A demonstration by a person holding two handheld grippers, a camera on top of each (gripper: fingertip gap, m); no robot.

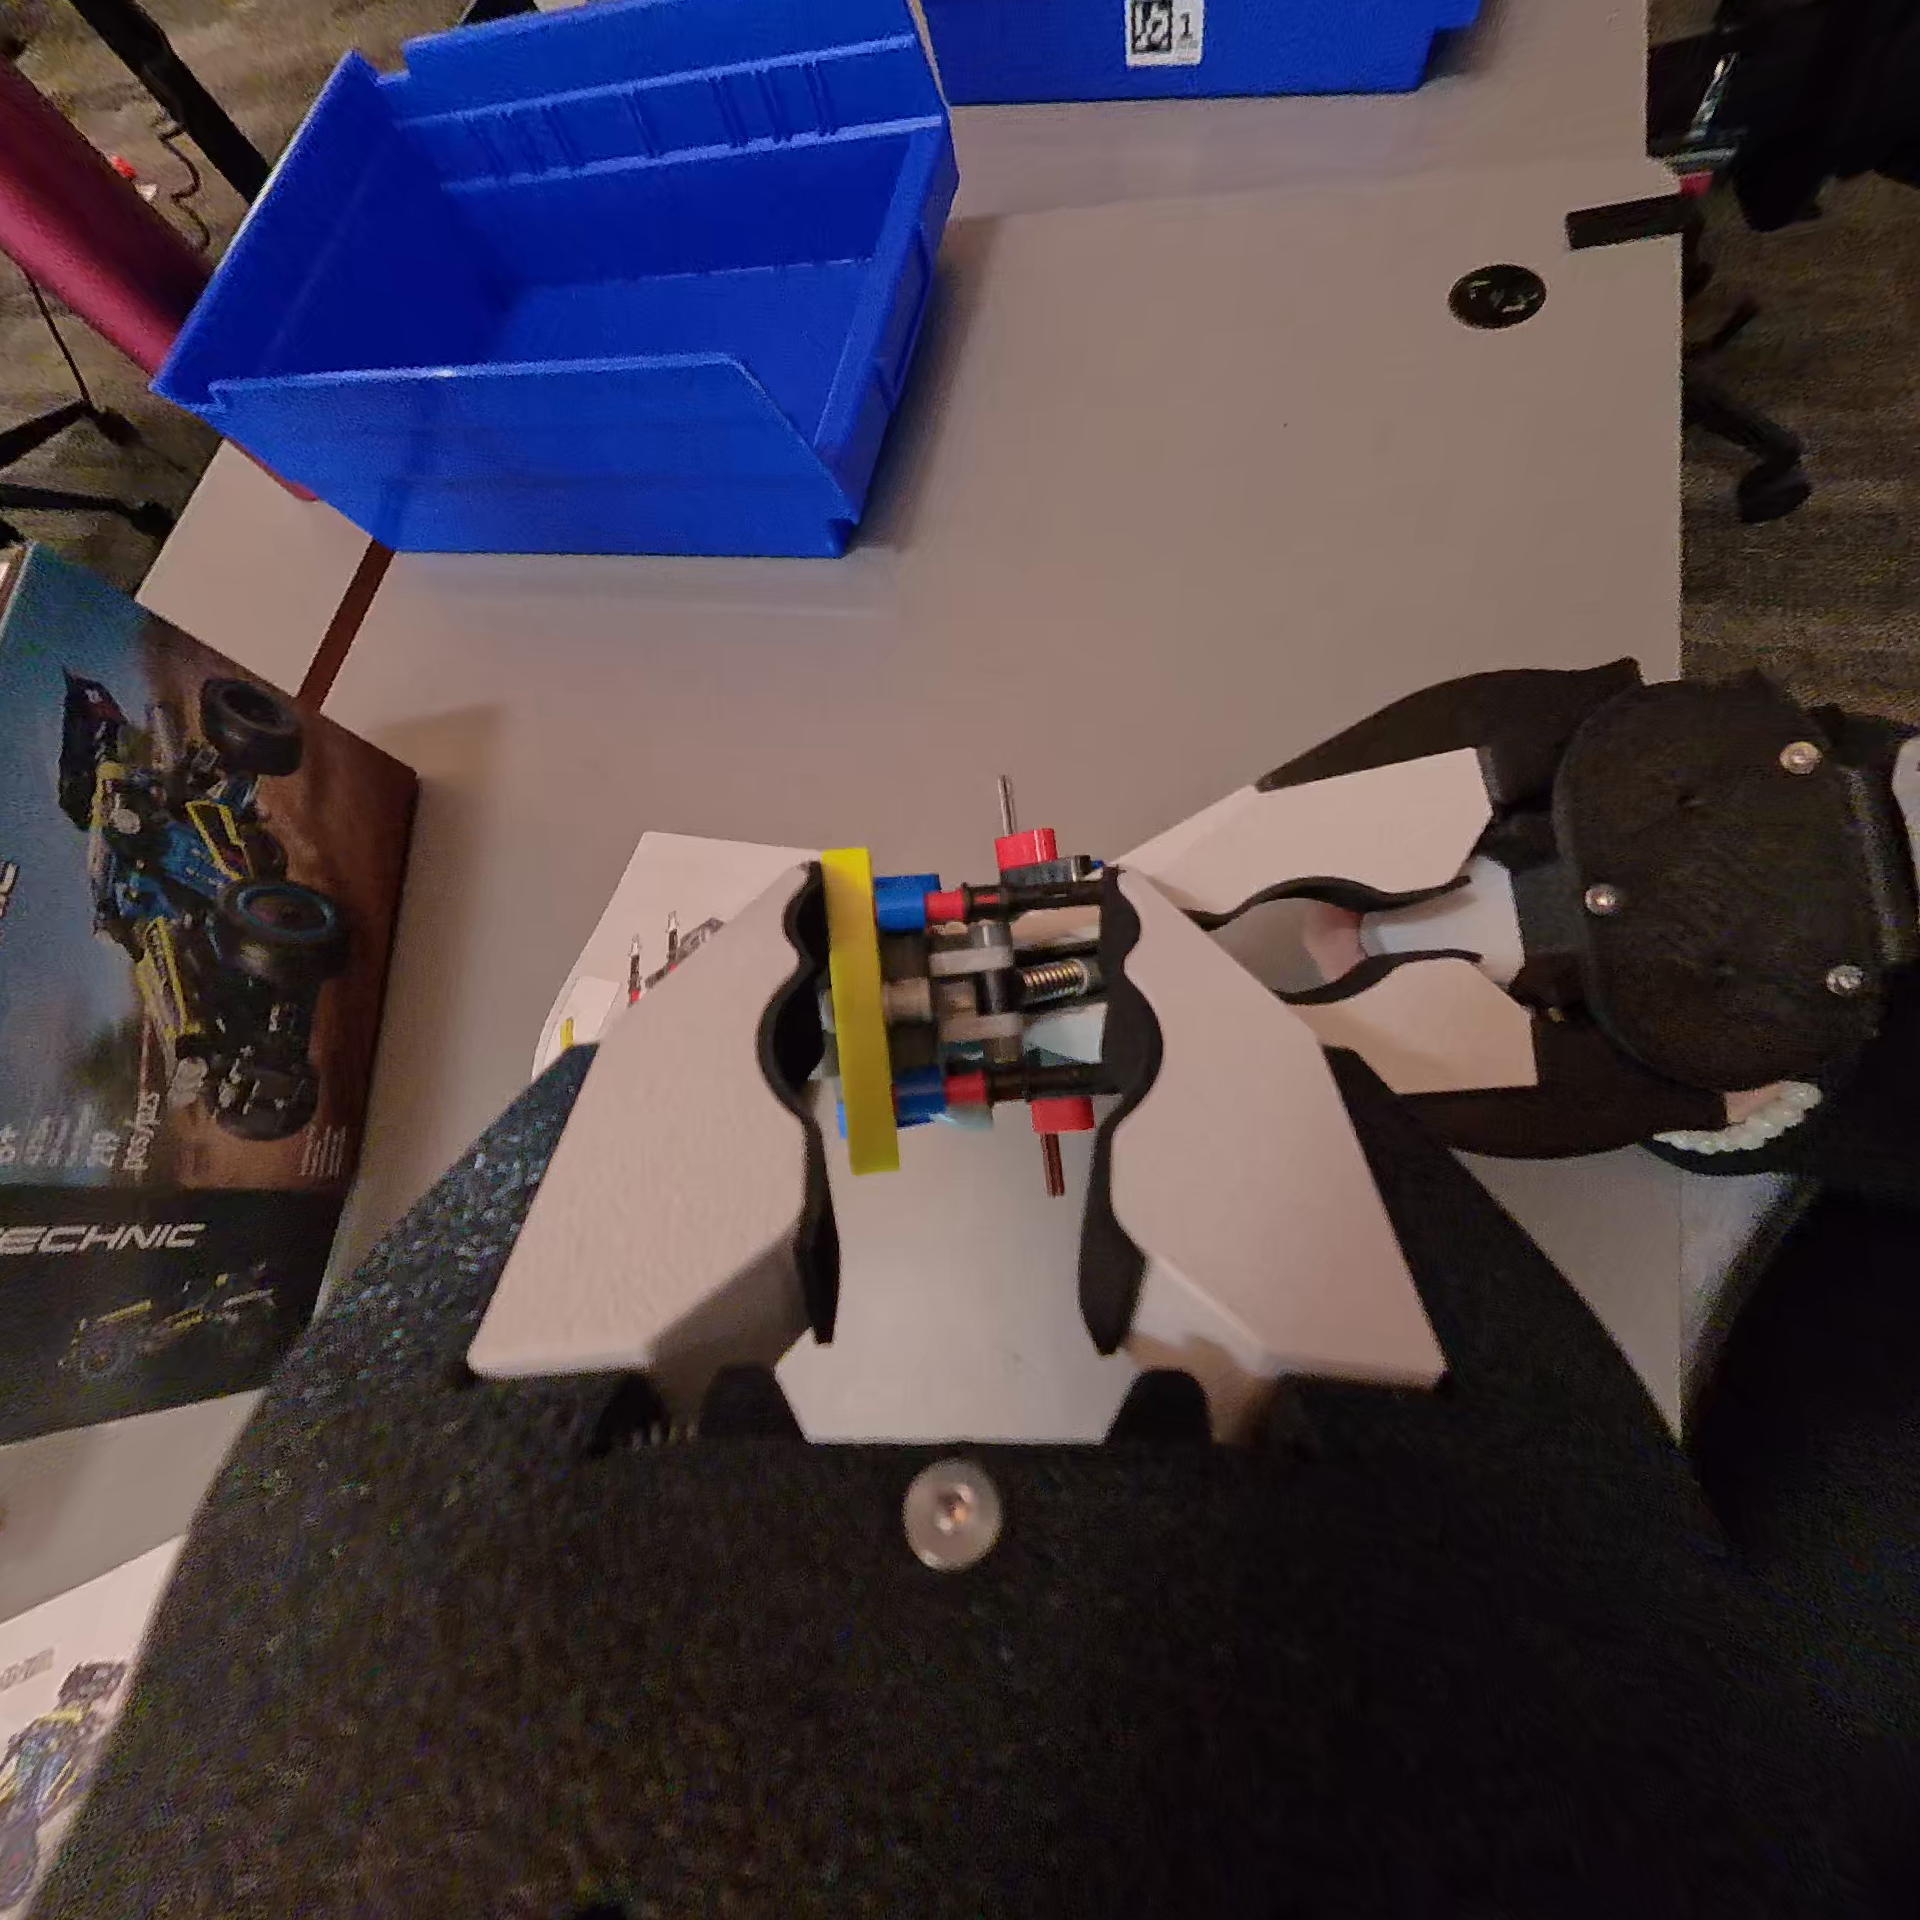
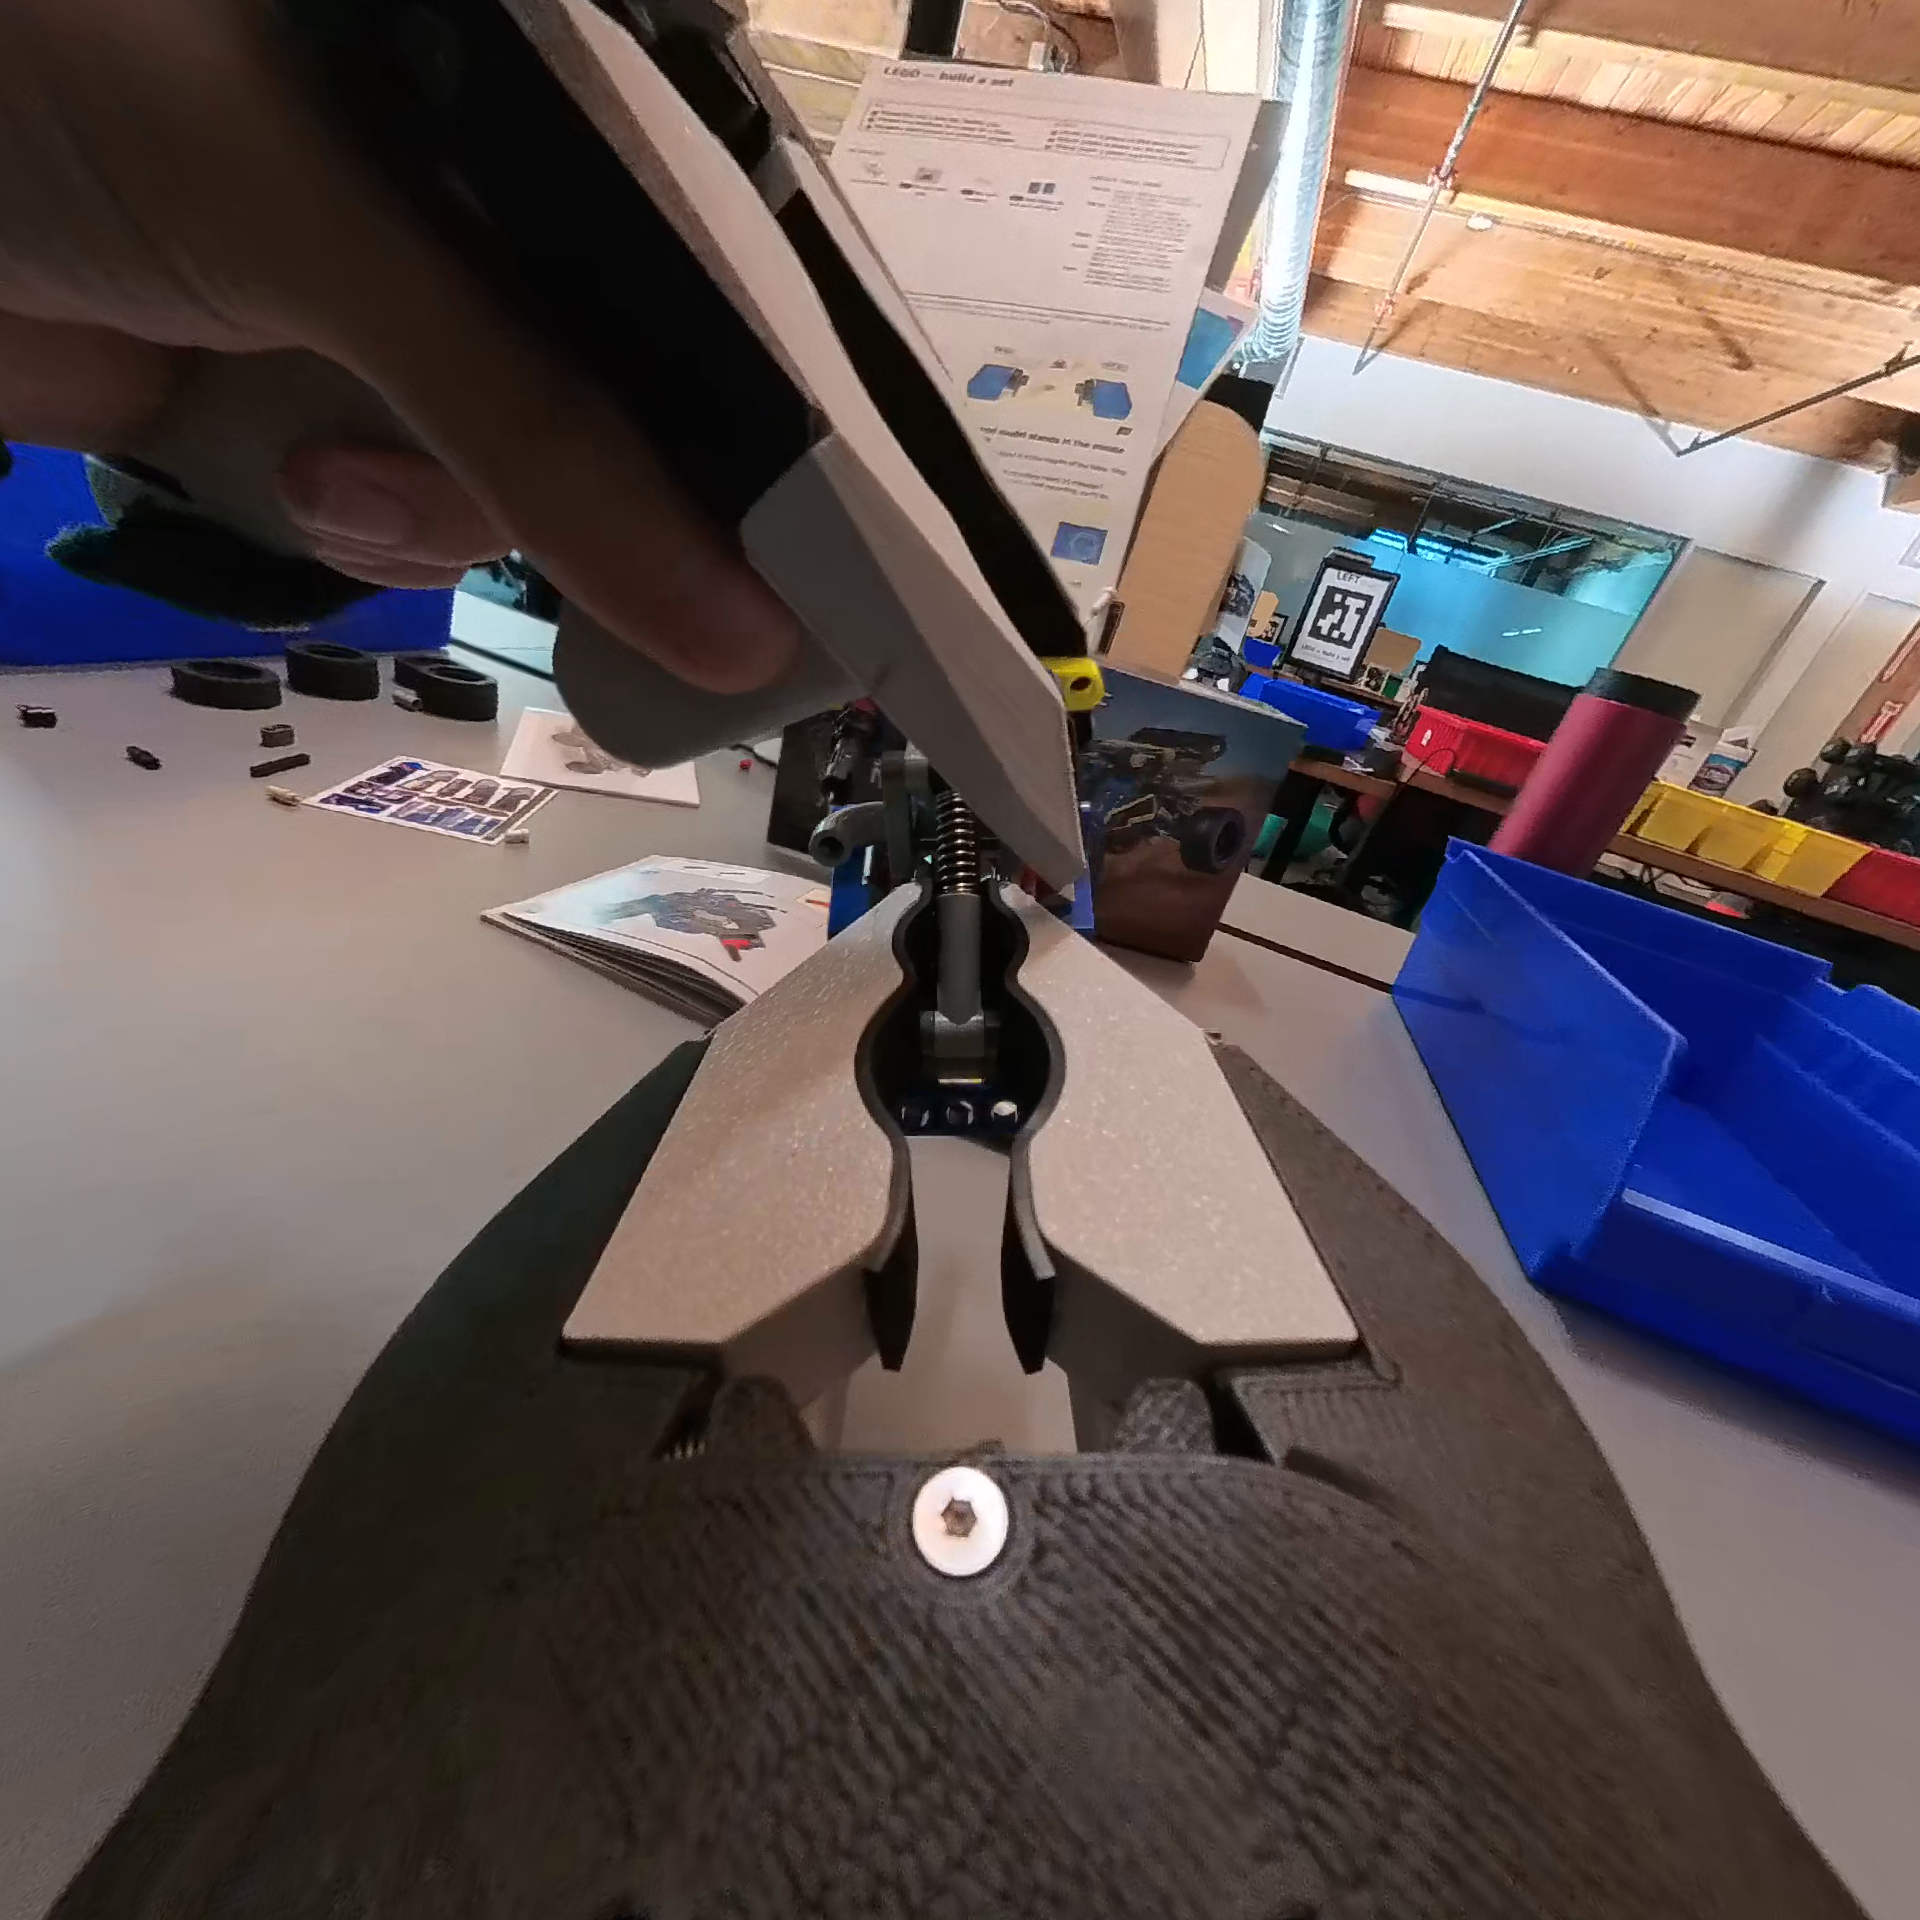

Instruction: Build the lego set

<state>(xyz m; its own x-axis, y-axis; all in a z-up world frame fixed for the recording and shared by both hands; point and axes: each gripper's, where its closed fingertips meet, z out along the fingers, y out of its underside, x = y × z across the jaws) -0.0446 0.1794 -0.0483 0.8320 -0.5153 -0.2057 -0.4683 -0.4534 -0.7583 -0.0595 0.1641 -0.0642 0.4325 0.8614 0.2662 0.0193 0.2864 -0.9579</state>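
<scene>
My left gripper (image 1: 961, 904) is shut on a small toy brick assembly (image 1: 966, 997). One pad presses its yellow beam (image 1: 857, 1008) and the other its black frame, holding it above the grey table (image 1: 1247, 571). The assembly has blue and red pins and a spring shock absorber (image 1: 1055, 977). My right gripper (image 2: 956, 899) comes in from the right in the left wrist view (image 1: 1174, 899). It is shut on the grey rod (image 2: 956, 956) of the shock absorber, just below the spring (image 2: 954, 836). One finger (image 2: 935, 644) of the left gripper and a hand (image 2: 364, 364) cross the right wrist view from the upper left.
A blue bin (image 1: 582, 343) stands behind the assembly and another (image 1: 1195, 52) at the far edge. The toy's box (image 1: 156, 935) lies to the left. A booklet (image 2: 665, 914), a sticker sheet (image 2: 426, 800), black tyres (image 2: 332, 670) and small loose parts lie on the table. My two grippers' fingertips are within a few centimetres of each other.
</scene>
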